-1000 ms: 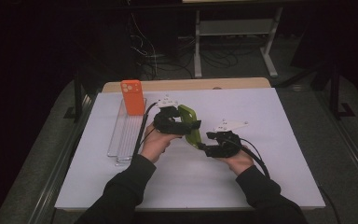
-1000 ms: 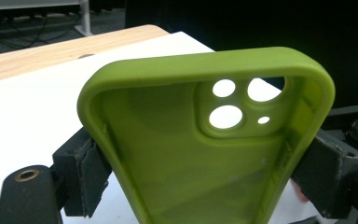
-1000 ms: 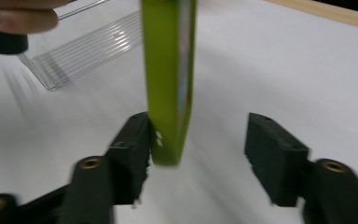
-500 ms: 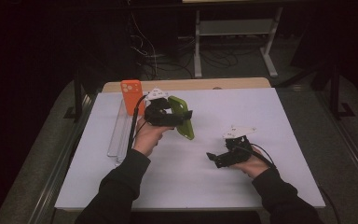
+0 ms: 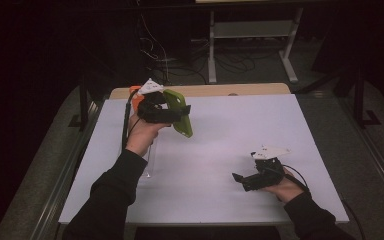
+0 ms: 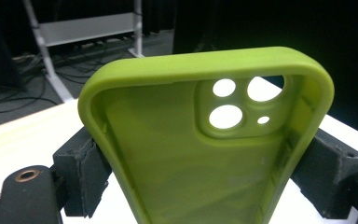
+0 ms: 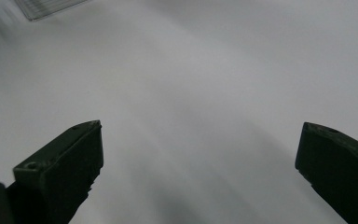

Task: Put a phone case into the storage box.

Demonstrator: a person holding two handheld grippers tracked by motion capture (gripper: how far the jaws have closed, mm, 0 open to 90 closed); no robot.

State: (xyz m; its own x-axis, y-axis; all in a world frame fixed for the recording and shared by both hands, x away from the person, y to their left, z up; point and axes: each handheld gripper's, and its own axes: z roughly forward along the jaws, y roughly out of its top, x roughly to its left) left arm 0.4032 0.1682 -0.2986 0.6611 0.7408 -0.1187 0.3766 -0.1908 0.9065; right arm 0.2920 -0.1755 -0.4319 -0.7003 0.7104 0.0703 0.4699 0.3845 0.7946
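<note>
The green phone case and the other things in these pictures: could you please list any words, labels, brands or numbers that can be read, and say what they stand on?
None can be read.
The green phone case, held in the left gripper, shows a plain inner face with camera cutouts.
The orange object behind it is too small to tell.
The right gripper and white table bear no print.
</note>
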